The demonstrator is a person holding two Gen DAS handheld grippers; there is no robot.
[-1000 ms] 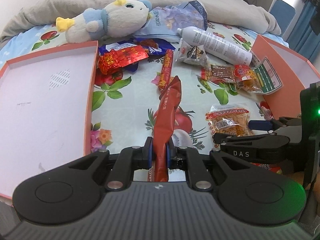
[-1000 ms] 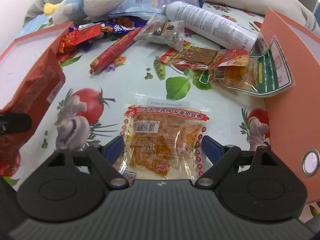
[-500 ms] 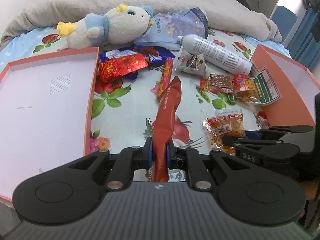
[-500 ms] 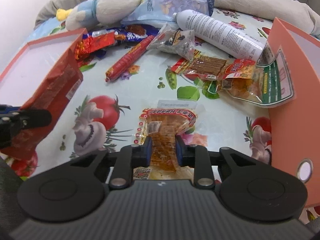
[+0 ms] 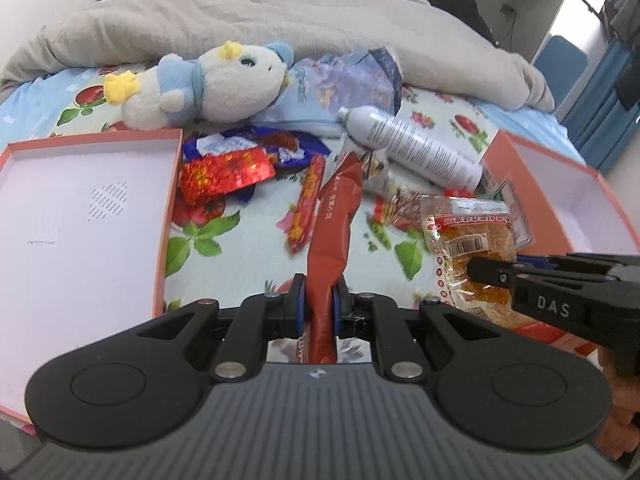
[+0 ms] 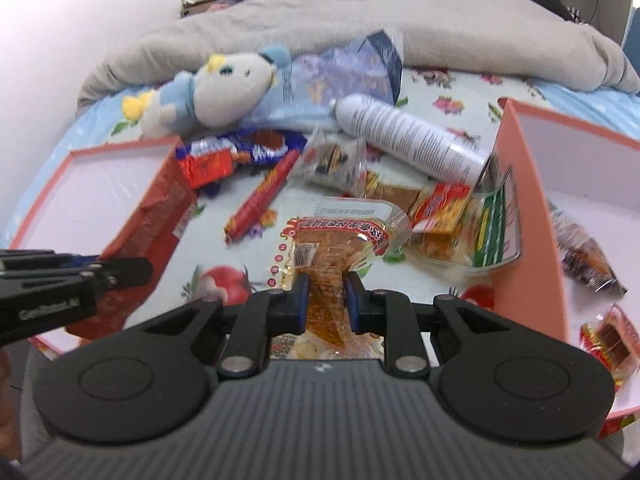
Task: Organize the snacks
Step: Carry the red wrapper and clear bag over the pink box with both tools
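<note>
While two grippers each clamp one snack above the bed [image 5: 248, 236], the left gripper [image 5: 319, 300] pinches a long, creased brick-red foil pouch [image 5: 334, 216] and the right gripper [image 6: 323, 300] squeezes a clear crinkly packet of orange-brown snack [image 6: 332, 240], both lifted off the flower-printed sheet. Two shallow coral cardboard box halves flank the pile: the left box [image 5: 80, 216] is bare inside, the right box [image 6: 532, 216] holds two small packets. Between them lie one red sausage stick [image 5: 306, 204], one shiny red wrapper [image 5: 224, 170], one white cylindrical spray can [image 5: 412, 146] and one fluffy plush toy [image 5: 208, 88]
</note>
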